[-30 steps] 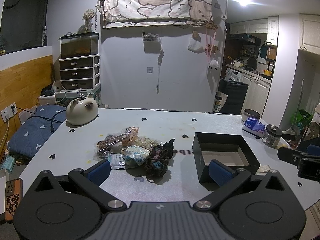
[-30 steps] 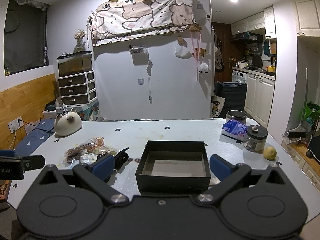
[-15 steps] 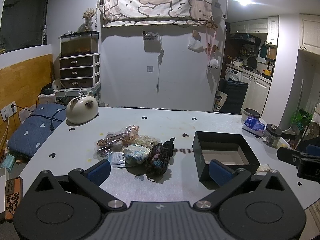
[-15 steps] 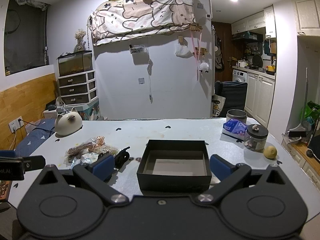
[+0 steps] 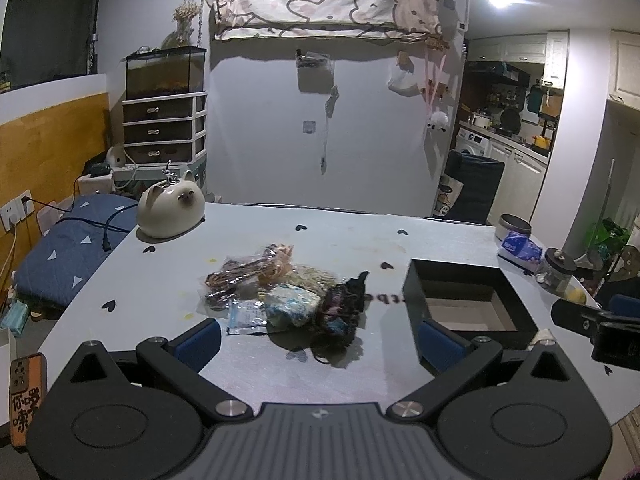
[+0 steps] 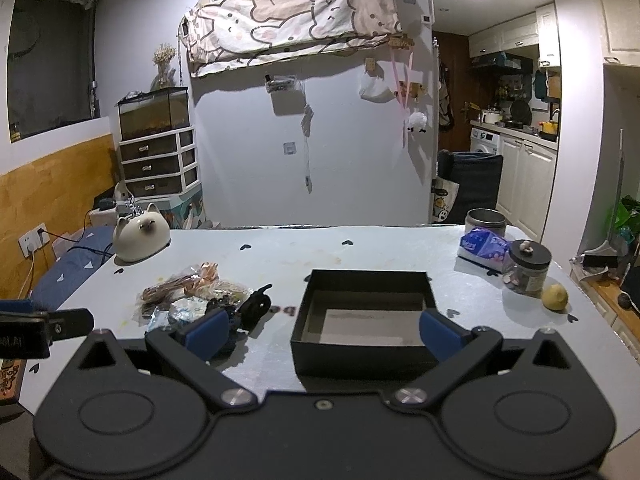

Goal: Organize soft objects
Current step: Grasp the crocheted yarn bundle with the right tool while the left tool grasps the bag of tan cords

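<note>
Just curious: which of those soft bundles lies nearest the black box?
The dark, black-and-pink yarn bundle, at the pile's right end; the pale blue one lies farther left.

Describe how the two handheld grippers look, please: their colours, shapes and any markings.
Both are alike. The left gripper and the right gripper have matte black bodies with two round discs, angled black linkage arms with silver screws, and blue pads on the fingers. A ribbed grey panel sits at the centre of the left one. No hands or sleeves show.

Chinese characters on orange phone case [image 5: 26,404], partly readable

Phone case [image 5: 27,396] cut by left edge
</note>
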`<control>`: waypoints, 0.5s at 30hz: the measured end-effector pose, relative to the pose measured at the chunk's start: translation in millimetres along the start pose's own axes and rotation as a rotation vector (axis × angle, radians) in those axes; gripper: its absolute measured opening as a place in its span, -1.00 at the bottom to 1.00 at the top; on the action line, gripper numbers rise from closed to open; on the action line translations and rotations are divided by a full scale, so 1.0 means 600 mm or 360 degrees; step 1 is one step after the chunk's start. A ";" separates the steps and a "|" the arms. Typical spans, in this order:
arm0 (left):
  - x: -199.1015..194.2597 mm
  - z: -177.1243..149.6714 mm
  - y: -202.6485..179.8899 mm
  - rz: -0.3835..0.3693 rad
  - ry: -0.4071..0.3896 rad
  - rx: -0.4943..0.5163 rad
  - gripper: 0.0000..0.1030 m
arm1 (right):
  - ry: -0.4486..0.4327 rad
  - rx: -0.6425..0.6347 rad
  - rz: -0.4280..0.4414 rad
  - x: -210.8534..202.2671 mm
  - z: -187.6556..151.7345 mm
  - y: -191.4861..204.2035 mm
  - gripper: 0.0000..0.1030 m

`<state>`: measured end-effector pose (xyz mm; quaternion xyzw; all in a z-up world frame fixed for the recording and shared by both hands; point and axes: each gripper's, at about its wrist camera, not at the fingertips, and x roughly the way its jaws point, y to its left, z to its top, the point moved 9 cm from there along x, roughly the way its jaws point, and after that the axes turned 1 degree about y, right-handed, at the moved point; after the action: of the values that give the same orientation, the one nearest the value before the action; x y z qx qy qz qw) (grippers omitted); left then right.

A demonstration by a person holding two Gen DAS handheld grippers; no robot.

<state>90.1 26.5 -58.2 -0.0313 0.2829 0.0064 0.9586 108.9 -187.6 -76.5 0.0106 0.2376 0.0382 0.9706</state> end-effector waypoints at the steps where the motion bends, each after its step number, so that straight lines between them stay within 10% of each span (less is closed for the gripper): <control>1: 0.005 0.002 0.006 0.0002 0.0003 -0.0004 1.00 | 0.0004 -0.0003 -0.0001 0.006 0.002 0.006 0.99; 15: 0.101 0.080 0.126 0.0008 0.0012 0.0008 1.00 | 0.0031 0.0014 -0.0004 0.122 0.054 0.111 0.99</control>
<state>164.8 104.7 -55.3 -0.0283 0.2866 0.0082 0.9576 184.1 -115.8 -79.2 0.0142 0.2471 0.0361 0.9682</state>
